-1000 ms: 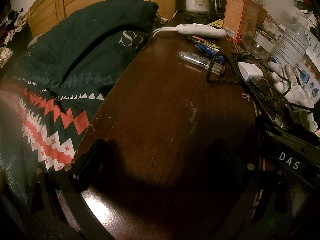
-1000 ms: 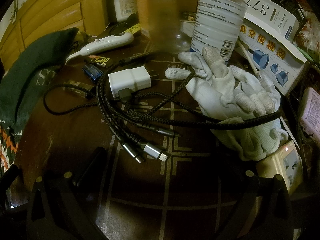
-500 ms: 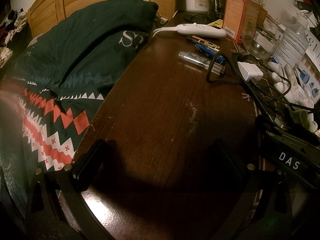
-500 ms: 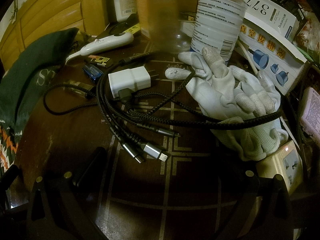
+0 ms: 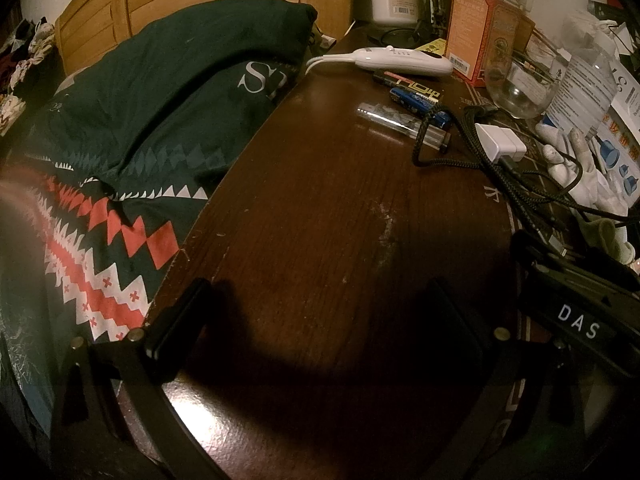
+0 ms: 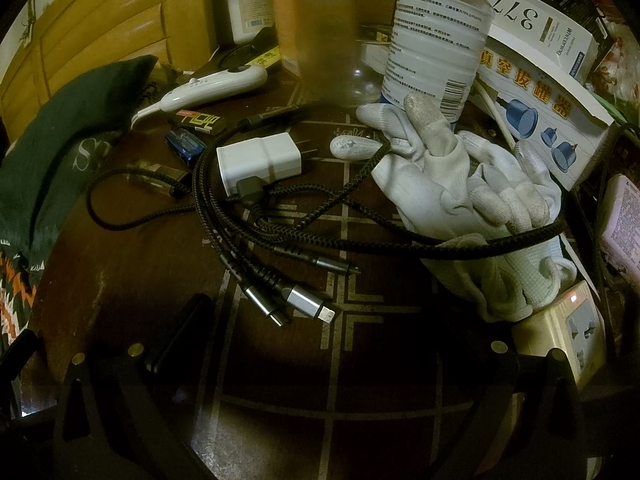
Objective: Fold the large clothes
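left claw (image 5: 316, 320) wide open, empty, over glossy dark wood desk (image 5: 320, 220) | right claw (image 6: 320, 328) wide open, empty, near braided cables (image 6: 280, 236), knit gloves (image 6: 472, 196) | soft green patterned garment (image 5: 132, 128) heaped left of desk

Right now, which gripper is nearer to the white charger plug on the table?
Right. The right gripper faces the white charger plug just ahead over the cables. The left gripper sits over bare wood, with the plug far ahead to its right.

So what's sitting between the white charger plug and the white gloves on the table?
In the right wrist view, braided black cables cross between the charger plug and gloves.
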